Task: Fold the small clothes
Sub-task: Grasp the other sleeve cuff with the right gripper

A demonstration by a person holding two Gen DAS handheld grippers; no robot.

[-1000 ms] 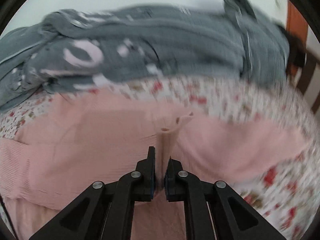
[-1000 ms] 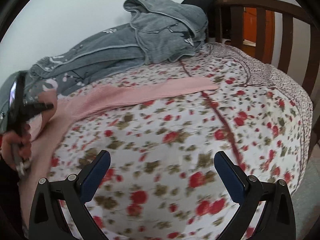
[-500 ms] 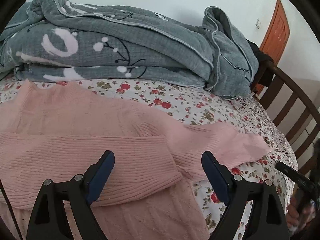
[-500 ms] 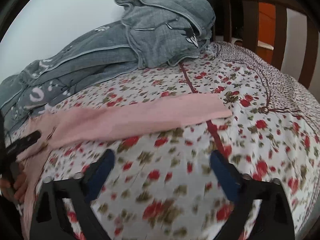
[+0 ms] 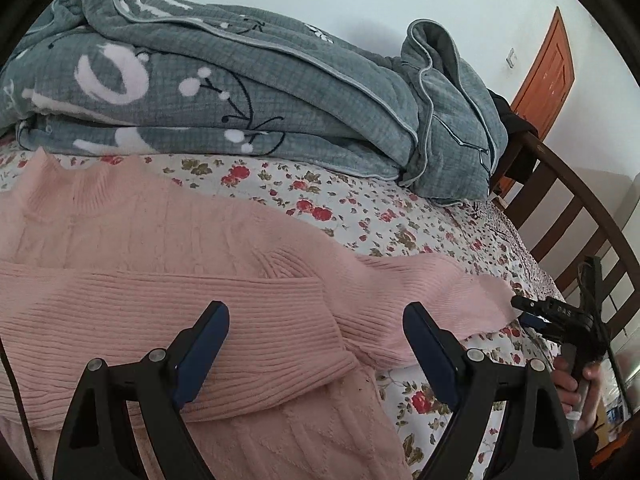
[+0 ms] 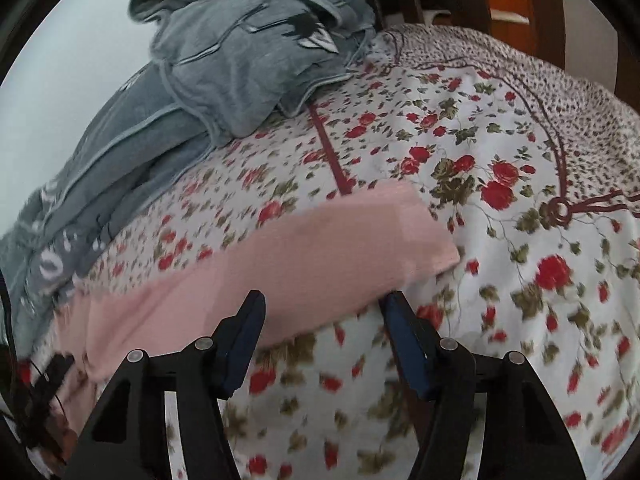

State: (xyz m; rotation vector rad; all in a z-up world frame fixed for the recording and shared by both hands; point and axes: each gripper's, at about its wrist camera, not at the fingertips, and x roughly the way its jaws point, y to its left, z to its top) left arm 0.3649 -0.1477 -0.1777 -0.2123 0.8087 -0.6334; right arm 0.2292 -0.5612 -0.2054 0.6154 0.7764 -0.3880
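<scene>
A pink knit sweater (image 5: 168,264) lies flat on the floral bed. One ribbed sleeve (image 5: 160,320) is folded across its body; the other sleeve (image 6: 280,256) stretches out to the right. My left gripper (image 5: 316,344) is open and empty, just above the folded sleeve. My right gripper (image 6: 324,328) is open, its jaws straddling the near edge of the outstretched sleeve close to the cuff. It also shows in the left wrist view (image 5: 536,312), at the cuff end.
A grey patterned blanket (image 5: 240,92) is heaped along the far side of the bed, against the white wall. A dark wooden footboard (image 5: 580,216) with slats stands at the right. The floral sheet (image 6: 500,208) spreads to the right of the cuff.
My left gripper let go of the sweater, opened and drew back. My right gripper moved in across the bed to the outstretched sleeve's cuff, still open.
</scene>
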